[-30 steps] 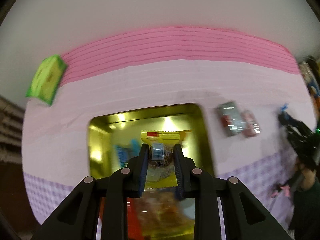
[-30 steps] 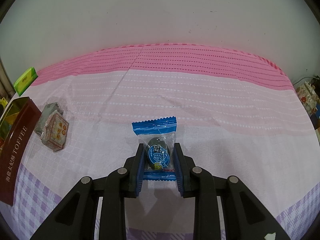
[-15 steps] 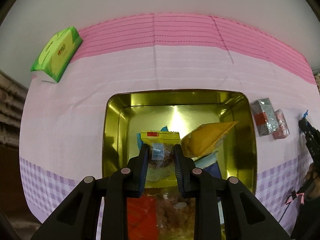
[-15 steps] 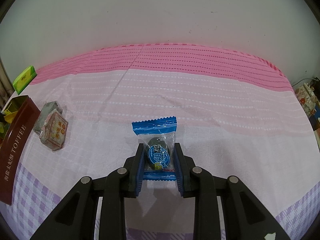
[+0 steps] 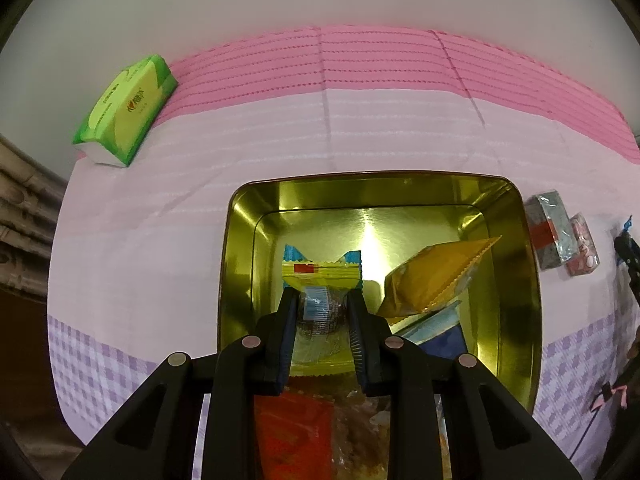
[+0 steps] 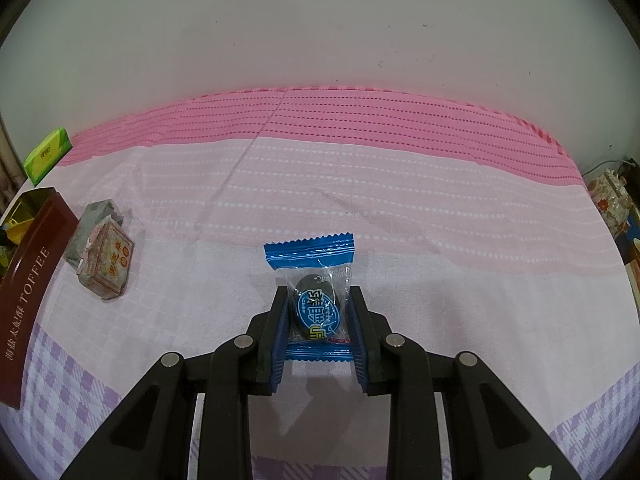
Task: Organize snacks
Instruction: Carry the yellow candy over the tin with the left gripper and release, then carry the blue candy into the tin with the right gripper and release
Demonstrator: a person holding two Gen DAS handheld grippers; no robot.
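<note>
Two snacks are gripped. One yellow-wrapped candy [image 5: 320,280] is clamped in the left gripper [image 5: 323,316] above the gold tin [image 5: 240,264], where an orange packet [image 5: 432,280] lies. One blue-wrapped candy [image 6: 316,304] is clamped in the right gripper [image 6: 318,320] above the tablecloth [image 6: 440,240]. Two wrapped blocks [image 6: 104,252] are seen beside the tin.

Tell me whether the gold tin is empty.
Not empty: the gold tin holds an orange packet and blue wrappers on its floor.

Dim warm indoor light; glare streak on gold tin [image 5: 516,280] floor; fisheye-bent edges, dark corners.
</note>
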